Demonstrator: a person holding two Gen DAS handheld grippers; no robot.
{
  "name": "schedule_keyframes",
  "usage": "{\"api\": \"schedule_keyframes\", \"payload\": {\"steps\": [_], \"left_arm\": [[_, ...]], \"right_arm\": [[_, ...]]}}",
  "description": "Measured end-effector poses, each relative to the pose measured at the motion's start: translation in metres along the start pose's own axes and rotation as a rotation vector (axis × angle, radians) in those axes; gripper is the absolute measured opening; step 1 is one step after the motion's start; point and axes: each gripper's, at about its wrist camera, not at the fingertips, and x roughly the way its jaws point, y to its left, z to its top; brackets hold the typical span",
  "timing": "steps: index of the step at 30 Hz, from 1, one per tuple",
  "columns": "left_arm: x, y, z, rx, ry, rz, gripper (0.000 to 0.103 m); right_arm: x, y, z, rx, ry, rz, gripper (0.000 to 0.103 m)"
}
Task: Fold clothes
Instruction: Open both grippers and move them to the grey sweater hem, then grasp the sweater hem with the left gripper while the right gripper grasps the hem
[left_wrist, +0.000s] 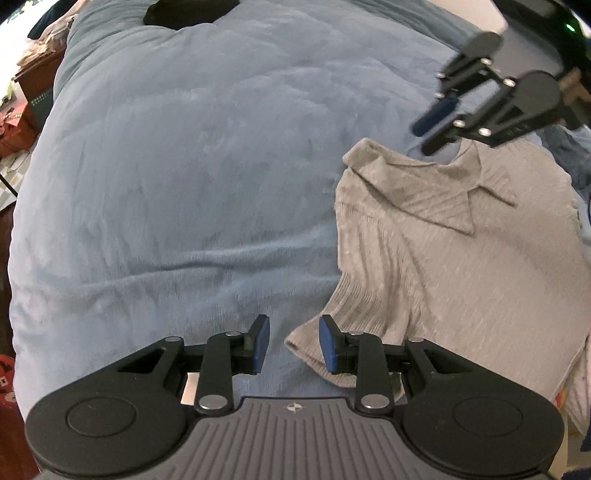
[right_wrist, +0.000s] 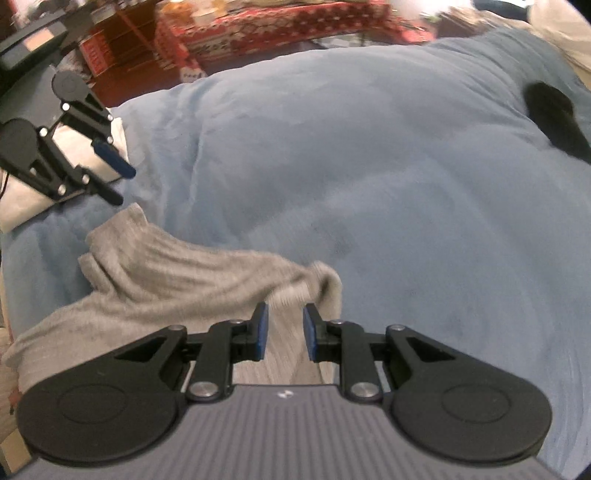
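Note:
A grey ribbed shirt (left_wrist: 443, 251) with a collar (left_wrist: 436, 184) lies spread on the blue blanket (left_wrist: 184, 184), at the right in the left wrist view. My left gripper (left_wrist: 293, 325) hovers open over the blanket, its right finger just beside the end of a short sleeve (left_wrist: 332, 332), with nothing pinched. My right gripper (left_wrist: 423, 139) hangs above the collar with its fingers apart and empty. In the right wrist view, the right gripper (right_wrist: 285, 314) is open above the shirt (right_wrist: 166, 280), with grey cloth showing in the gap below the pads. The left gripper (right_wrist: 123, 186) appears at the upper left.
A black object (left_wrist: 184, 13) lies at the far end of the blanket (right_wrist: 369, 184), also visible as a black object (right_wrist: 554, 118) at the right. A white folded thing (right_wrist: 22, 199) sits at the left edge. Red patterned furnishings (right_wrist: 258, 22) and clutter (left_wrist: 14, 122) line the bed's sides.

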Motion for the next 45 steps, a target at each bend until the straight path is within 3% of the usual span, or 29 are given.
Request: {"api": "schedule_keyframes", "payload": {"steps": [7, 16, 29, 31, 34, 35, 40, 45], "left_arm": [[0.014, 0.005, -0.008, 0.001, 0.01, -0.027, 0.029], [0.028, 0.012, -0.015, -0.007, 0.032, -0.054, 0.029], [0.041, 0.003, -0.008, 0.077, 0.085, -0.077, 0.03], [0.042, 0.001, -0.008, 0.087, 0.088, -0.081, 0.029], [0.04, -0.003, -0.008, 0.086, 0.074, -0.122, 0.004], [0.037, -0.004, -0.008, 0.083, 0.058, -0.123, 0.004], [0.001, -0.001, -0.008, 0.037, -0.052, -0.028, 0.004], [-0.025, 0.023, -0.008, -0.039, -0.087, 0.067, 0.004]], "right_arm": [[0.052, 0.003, 0.032, -0.128, 0.061, 0.035, 0.022], [0.101, 0.018, 0.043, -0.342, 0.114, 0.09, 0.022], [0.121, 0.031, 0.03, -0.525, 0.164, 0.113, 0.022], [0.12, 0.033, 0.027, -0.538, 0.16, 0.113, 0.018], [0.116, 0.035, 0.021, -0.549, 0.141, 0.109, 0.005], [0.113, 0.036, 0.018, -0.546, 0.125, 0.103, 0.005], [0.081, 0.028, 0.017, -0.477, 0.009, 0.062, 0.003], [0.062, 0.019, 0.027, -0.431, -0.053, 0.035, 0.003]]}}
